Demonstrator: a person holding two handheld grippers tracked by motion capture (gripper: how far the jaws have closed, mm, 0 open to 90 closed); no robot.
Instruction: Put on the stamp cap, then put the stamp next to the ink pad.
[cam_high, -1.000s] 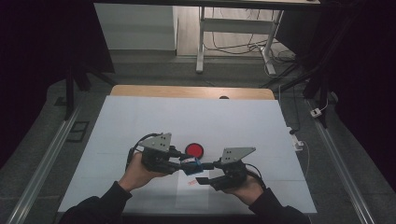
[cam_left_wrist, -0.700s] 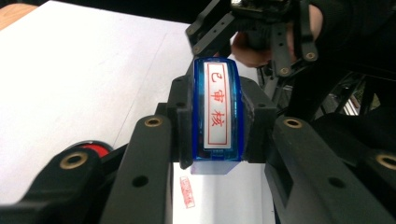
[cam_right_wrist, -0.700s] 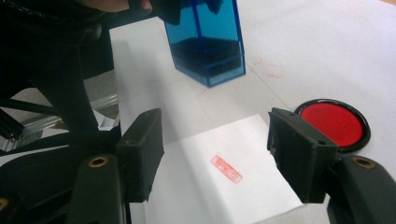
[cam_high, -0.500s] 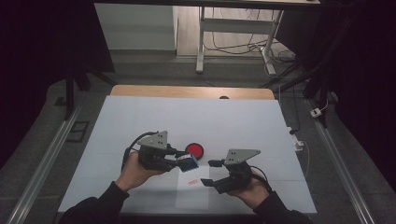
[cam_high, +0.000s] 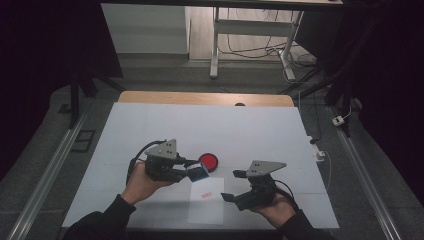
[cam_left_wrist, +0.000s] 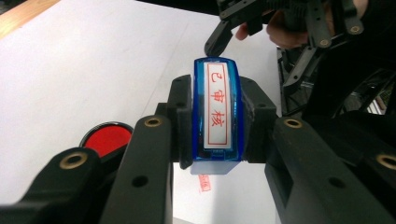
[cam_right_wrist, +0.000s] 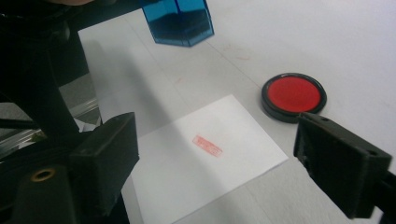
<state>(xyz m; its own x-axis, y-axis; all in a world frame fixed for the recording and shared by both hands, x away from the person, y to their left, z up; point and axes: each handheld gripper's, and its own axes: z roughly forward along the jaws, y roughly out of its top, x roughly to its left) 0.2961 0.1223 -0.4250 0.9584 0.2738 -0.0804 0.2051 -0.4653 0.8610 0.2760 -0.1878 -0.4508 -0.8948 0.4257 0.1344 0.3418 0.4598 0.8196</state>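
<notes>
In the high view the left gripper (cam_high: 192, 170) sat a little left of the frame's centre, its jaws pinching a translucent blue plastic rectangular stamp (cam_high: 198, 172). In the left gripper view that stamp (cam_left_wrist: 218, 112) stood squarely between the two black jaws in the middle of the frame, one pad pressed against each long side, its white label with red characters facing the camera and its far end reaching just past the jaw tips. It was held off the table, above the near edge of a white rectangular sheet of paper (cam_high: 206, 201), which lay flat on the white table (cam_high: 150, 125) in the lower centre of the high view. A small red rectangular imprint (cam_right_wrist: 207, 145) showed near the middle of the sheet in the right gripper view. A round red ink pad in a black rim (cam_high: 208, 161) rested on the table just beyond the stamp and just past the sheet's far edge.

The right gripper (cam_high: 230, 186) was at the lower right of centre in the high view, beside the sheet's right edge. Its jaws had just been opening and stood spread wide with nothing between them; in the right gripper view they framed the sheet, with the stamp (cam_right_wrist: 180, 21) hanging at the top of the frame, well apart from them.
</notes>
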